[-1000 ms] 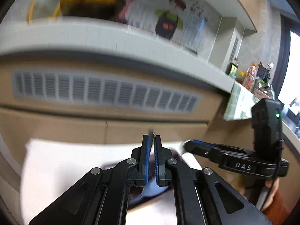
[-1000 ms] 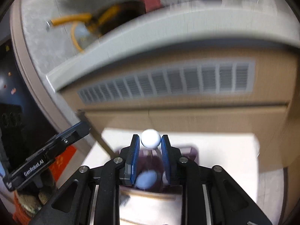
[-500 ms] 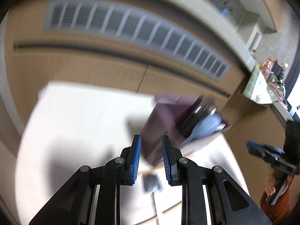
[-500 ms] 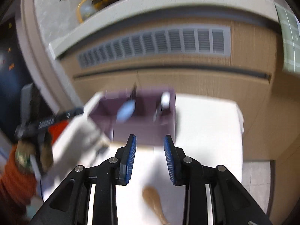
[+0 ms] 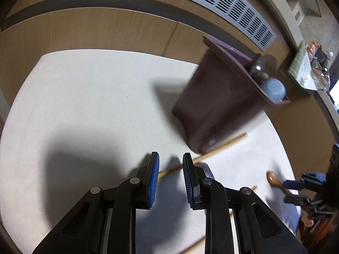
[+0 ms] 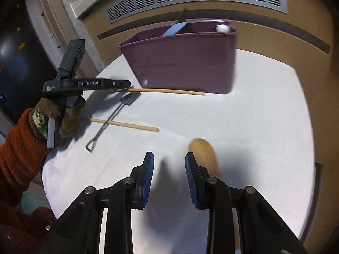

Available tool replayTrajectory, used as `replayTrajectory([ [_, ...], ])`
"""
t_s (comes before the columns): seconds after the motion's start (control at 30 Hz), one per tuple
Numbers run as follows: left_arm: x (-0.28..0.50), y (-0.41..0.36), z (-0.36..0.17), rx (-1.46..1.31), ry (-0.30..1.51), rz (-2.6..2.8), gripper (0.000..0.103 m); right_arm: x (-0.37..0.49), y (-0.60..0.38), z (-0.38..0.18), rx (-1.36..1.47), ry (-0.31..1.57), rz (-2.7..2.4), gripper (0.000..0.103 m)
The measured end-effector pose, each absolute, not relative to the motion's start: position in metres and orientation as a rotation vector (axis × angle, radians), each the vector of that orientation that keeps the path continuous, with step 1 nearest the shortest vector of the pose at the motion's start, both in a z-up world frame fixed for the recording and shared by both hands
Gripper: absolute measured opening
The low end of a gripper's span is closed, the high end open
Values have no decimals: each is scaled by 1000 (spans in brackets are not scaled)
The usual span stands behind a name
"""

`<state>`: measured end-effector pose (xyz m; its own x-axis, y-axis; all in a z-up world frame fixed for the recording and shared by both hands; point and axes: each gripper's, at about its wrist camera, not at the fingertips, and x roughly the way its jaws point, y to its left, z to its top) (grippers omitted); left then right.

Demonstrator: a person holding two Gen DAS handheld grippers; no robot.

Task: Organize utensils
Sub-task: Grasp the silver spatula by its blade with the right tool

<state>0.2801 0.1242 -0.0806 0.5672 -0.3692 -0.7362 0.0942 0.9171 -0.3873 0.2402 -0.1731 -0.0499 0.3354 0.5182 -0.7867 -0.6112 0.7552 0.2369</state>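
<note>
Both tools empty here, jaws parted to a middling gap, nothing between the blue pads. Left tool (image 5: pixel 170 177) low in the left wrist view, hovering over a white cloth-covered bench (image 5: pixel 84 97) with a thin wooden chopstick (image 5: pixel 211 153) running from its fingertips up toward the right. Looks lined up for that stick, the gap already roughly set across it.

Plum-coloured plastic utensil bin (image 6: pixel 186 63) standing upper centre of the right wrist view, a pale blue spoon-like blade (image 6: pixel 174 29) and a small white round knob (image 6: pixel 222 28) poking above its rim. Bin upright at the far side of the bench, presumably so handles drop straight in.

Right tool (image 6: pixel 169 173) at the bottom of its own frame, a rounded brown wooden spoon bowl (image 6: pixel 203 154) just right of its right finger, not gripped. Probably the next pick for this side.

Still loose on the cloth, left of centre in the right wrist view: a second wooden chopstick (image 6: pixel 127 124), crossed by a slim dark metal spatula with a wire loop handle (image 6: pixel 114 116). Several pieces out, so sorting judged partway done.
</note>
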Motion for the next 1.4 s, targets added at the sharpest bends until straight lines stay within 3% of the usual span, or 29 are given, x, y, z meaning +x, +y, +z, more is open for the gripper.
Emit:
replayTrajectory([
  [0.53, 145, 93, -88, -472, 960, -372, 24, 240, -80, -47, -134, 973, 787, 29],
  [0.97, 101, 109, -51, -231, 797, 47, 24, 283, -23, -73, -73, 1073, 600, 30],
  [1.1, 101, 117, -50, -257, 789, 49, 24, 276, -7, -75, -132, 1033, 543, 35],
  [1.17, 100, 118, -52, -257, 790, 58, 24, 273, 1, -77, -156, 1006, 530, 44],
  [1.23, 101, 117, -53, -255, 793, 63, 24, 270, 10, -78, -184, 1002, 534, 59],
  [1.4, 97, 116, -51, -246, 794, 69, 24, 264, 25, -80, -314, 959, 524, 56],
])
